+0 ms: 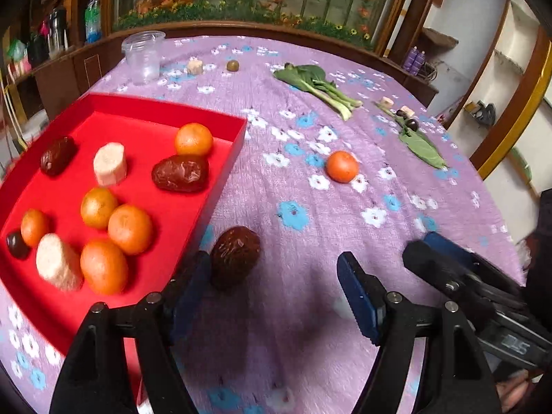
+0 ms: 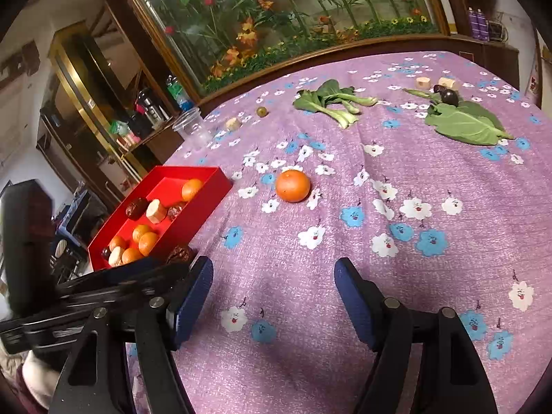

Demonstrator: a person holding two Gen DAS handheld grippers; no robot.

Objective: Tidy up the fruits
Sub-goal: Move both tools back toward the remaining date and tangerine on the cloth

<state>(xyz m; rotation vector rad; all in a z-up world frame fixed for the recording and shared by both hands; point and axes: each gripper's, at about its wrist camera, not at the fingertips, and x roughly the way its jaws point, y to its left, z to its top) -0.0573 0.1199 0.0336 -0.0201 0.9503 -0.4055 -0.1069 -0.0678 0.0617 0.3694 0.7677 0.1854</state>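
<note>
A red tray [image 1: 227,158] at the left holds several oranges, two brown dates, banana pieces and a dark plum; it also shows in the right wrist view [image 2: 207,203]. A brown date [image 1: 234,258] lies on the cloth beside the tray, just inside my left finger. My left gripper [image 1: 276,276] is open around it, not closed. An orange [image 1: 342,166] lies loose mid-table, also in the right wrist view [image 2: 292,185]. My right gripper [image 2: 272,286] is open and empty, low over the cloth, short of the orange.
A clear plastic jar [image 1: 143,57] stands at the far left. Bok choy [image 1: 317,86], a green leaf [image 1: 422,146], dark plums [image 2: 448,96], banana pieces [image 2: 422,82] and a small green fruit [image 1: 233,65] lie at the far side. The right gripper's body [image 1: 465,276] is close by.
</note>
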